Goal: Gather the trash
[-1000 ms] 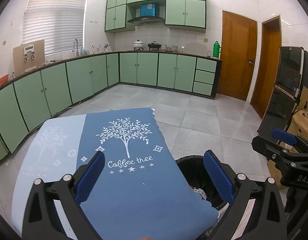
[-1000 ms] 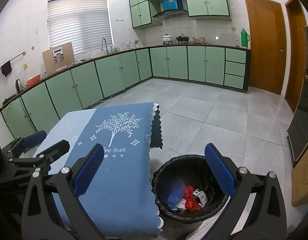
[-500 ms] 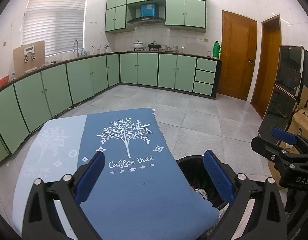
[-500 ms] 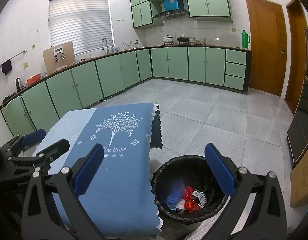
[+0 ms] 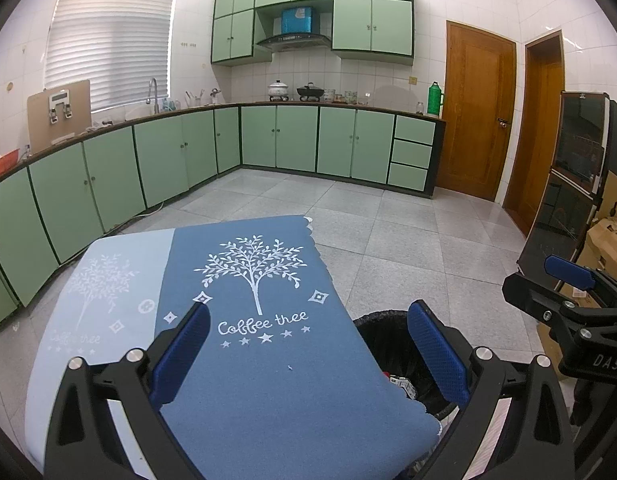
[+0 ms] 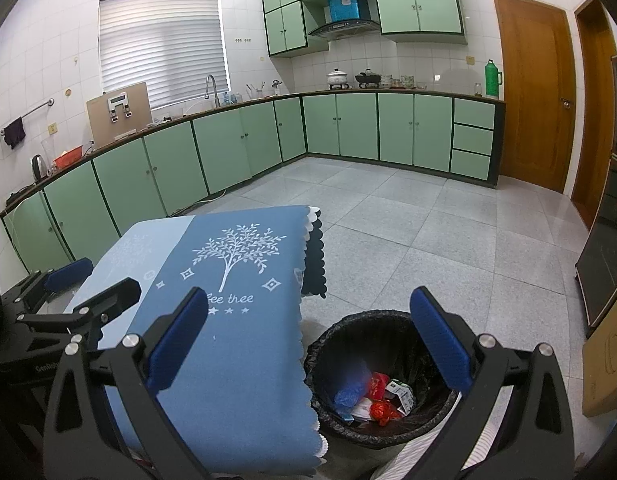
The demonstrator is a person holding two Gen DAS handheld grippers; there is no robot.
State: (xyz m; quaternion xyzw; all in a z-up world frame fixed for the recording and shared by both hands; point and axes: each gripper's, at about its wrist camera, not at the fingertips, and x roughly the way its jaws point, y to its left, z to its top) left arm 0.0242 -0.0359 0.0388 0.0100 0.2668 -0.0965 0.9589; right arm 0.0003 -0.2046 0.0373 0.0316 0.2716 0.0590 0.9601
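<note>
A black-lined trash bin [image 6: 388, 332] stands on the floor at the table's right side; inside lie a blue wrapper, red wrappers [image 6: 378, 408] and a small printed carton. In the left wrist view only part of the trash bin [image 5: 382, 338] shows past the cloth. My left gripper [image 5: 308, 344] hovers open over the blue "Coffee tree" tablecloth [image 5: 252, 360], holding nothing. My right gripper [image 6: 308, 340] is open too, spanning the table's edge and the bin, empty. The right gripper [image 5: 568, 272] appears at the right in the left wrist view, the left gripper [image 6: 68, 276] at the left in the right wrist view.
Green base cabinets [image 5: 276, 140] and a counter run along the left and far walls. Two wooden doors [image 5: 480, 120] stand at the back right. A dark glass-fronted cabinet [image 5: 564, 200] and cardboard boxes [image 5: 604, 248] are on the right. Grey tiled floor [image 6: 448, 240] lies beyond the table.
Both views have shifted very slightly. Both grippers stay open and empty, and the bin's contents look the same.
</note>
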